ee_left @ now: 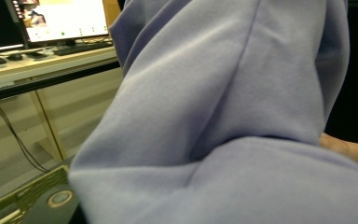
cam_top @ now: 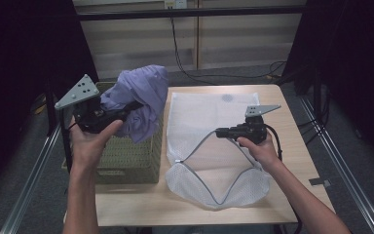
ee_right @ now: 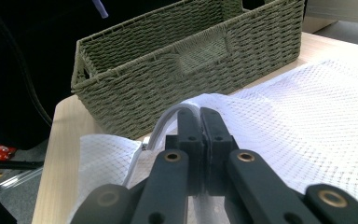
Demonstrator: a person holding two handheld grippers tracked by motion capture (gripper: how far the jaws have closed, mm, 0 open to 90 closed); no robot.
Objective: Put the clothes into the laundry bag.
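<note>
High view: a wooden worktop (cam_top: 126, 204) is seen in the middle of the frame. A green woven basket (cam_top: 126, 158) is placed at the left of the worktop. A white net bag (cam_top: 209, 117) is spread flat just to the right of the basket. The bag's zipper edge is open in a big loop near the lower middle of the frame.

A purple cloth (cam_top: 143, 97) is held up above the back of the basket by the left claw (cam_top: 131, 107). The left claw is clamped on the cloth, and the cloth hangs down in a bunch over the basket.

The right claw (cam_top: 219, 131) is held by the right hand (cam_top: 260, 146) over the net bag, at the right of the middle. In the right gripper view, the right claw (ee_right: 200, 116) is seen closed tight on the white zipper edge of the bag, which is lifted a little there. The basket (ee_right: 191, 56) is seen behind it, across the upper part of the frame.

In the left gripper view, the purple cloth (ee_left: 233, 121) is seen very close, and a monitor (ee_left: 60, 18) is seen at the upper left.
</note>
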